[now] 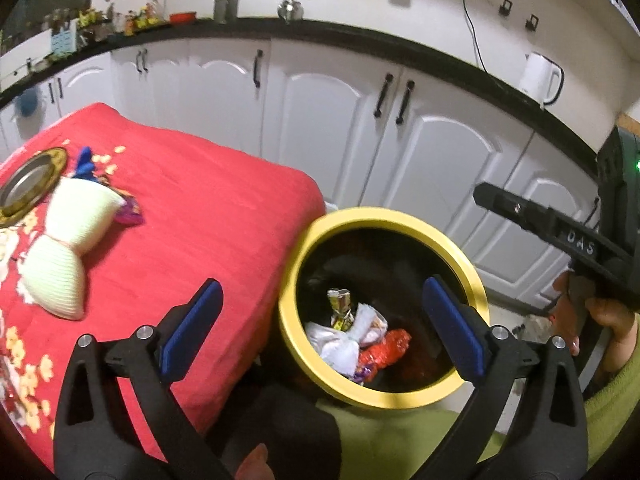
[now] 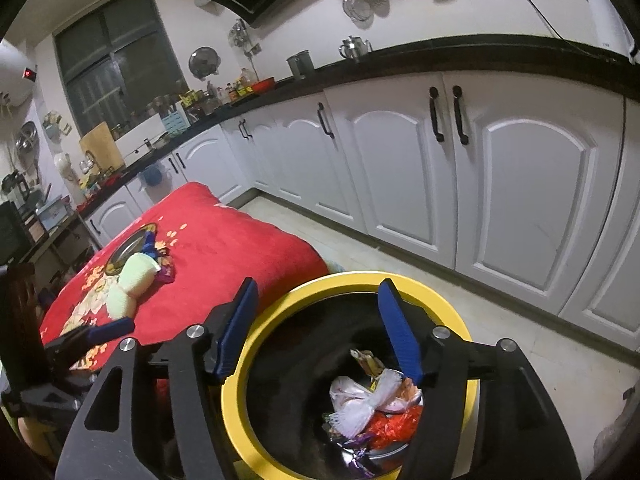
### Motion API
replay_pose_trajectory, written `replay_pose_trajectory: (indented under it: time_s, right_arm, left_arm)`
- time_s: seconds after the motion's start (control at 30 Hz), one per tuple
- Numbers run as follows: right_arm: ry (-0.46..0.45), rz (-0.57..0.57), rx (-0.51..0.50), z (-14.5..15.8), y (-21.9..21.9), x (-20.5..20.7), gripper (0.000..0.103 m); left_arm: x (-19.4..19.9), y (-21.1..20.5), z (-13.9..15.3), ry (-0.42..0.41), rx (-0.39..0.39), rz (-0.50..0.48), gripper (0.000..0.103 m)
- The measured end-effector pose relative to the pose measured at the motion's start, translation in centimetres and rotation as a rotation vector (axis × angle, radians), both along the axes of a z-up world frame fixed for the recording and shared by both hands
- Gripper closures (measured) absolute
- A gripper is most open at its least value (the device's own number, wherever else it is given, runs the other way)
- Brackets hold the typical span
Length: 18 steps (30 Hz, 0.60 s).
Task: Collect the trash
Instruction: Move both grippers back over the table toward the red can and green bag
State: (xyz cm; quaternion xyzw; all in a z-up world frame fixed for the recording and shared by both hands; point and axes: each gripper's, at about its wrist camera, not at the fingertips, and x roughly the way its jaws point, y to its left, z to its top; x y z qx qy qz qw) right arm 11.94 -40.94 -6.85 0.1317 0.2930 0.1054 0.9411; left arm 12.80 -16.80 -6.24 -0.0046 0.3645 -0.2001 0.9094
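A yellow-rimmed black bin [image 1: 476, 276] [image 2: 280, 300] stands beside the red-covered table [image 1: 208, 208] [image 2: 240, 248]. It holds crumpled white, red and purple wrappers [image 1: 360, 340] [image 2: 372, 404]. My left gripper [image 1: 320, 320] is open and empty, over the bin's near-left rim. My right gripper [image 2: 320, 324] is open and empty above the bin mouth; it also shows at the right of the left wrist view [image 1: 540, 220]. On the table lie a purple wrapper [image 1: 130, 212] [image 2: 165, 272] and a blue wrapper [image 1: 85, 162] [image 2: 149, 242].
A pale cream bow-shaped cushion [image 1: 64, 248] [image 2: 128, 284] and a gold-rimmed metal plate [image 1: 28, 184] [image 2: 126, 248] lie on the table. White cabinets [image 1: 328, 120] [image 2: 480, 180] under a black counter run behind. A white kettle [image 1: 540, 76] stands on the counter.
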Motion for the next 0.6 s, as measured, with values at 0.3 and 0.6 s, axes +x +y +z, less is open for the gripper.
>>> replay_pose_trajectory:
  time_s: [0.3, 0.6]
  right_arm:
    - [-0.023, 0.046, -0.003, 1.2, 2.5, -0.1, 0.038]
    - [-0.034, 0.111, -0.008, 2.1, 6.1, 0.1, 0.035]
  left_arm:
    - [-0.7, 3.6, 2.1, -0.096, -0.004, 0.094, 0.011]
    - [-1.0, 8.6, 3.8, -0.158, -0.035, 0.207, 0.011]
